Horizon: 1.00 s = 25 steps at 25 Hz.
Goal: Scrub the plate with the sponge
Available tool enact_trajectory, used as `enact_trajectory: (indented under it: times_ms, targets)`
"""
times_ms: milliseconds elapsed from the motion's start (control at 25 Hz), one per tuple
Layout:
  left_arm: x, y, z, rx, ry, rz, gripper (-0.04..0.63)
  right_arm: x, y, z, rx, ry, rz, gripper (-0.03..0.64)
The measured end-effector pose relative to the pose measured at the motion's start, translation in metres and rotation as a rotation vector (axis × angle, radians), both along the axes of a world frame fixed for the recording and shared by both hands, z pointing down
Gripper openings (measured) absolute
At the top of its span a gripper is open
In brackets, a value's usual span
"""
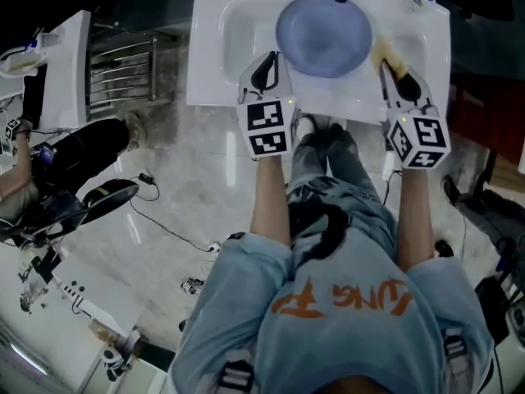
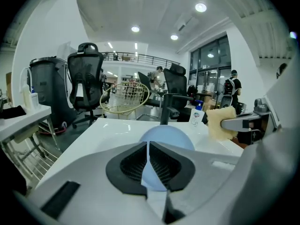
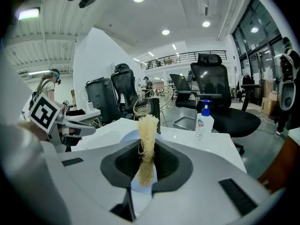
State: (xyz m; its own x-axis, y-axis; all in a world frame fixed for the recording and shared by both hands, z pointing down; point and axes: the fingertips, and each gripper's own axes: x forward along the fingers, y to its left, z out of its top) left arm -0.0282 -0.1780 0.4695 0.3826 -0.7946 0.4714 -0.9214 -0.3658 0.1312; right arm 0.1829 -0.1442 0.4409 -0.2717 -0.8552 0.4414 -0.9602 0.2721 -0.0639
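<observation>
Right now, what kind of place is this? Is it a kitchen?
Likely a big open office or workshop, not a home kitchen. A white sink stands out in the open, black office chairs sit behind it, and cables trail across the shiny floor.

The sink [image 1: 209, 56] is glossy white, the plate [image 1: 323, 35] over it smooth, the sponge [image 3: 146, 144] rough, stringy fibre (loofah-like).

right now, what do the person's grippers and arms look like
The left gripper and right gripper match: pale grey shells, black ridged pads, and a white cube printed with black square markers behind each. The person wears a light blue short-sleeved shirt with orange lettering; forearms are uncovered.
</observation>
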Motion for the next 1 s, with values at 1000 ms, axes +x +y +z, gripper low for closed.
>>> enact_trajectory:
  times_ms: [1000]
  targets:
    - [0.015, -0.085, 0.121, -0.317, -0.115, 0.279, 0.147, 0.026, 0.007, 0.040, -0.132, 0.022, 0.019, 0.048]
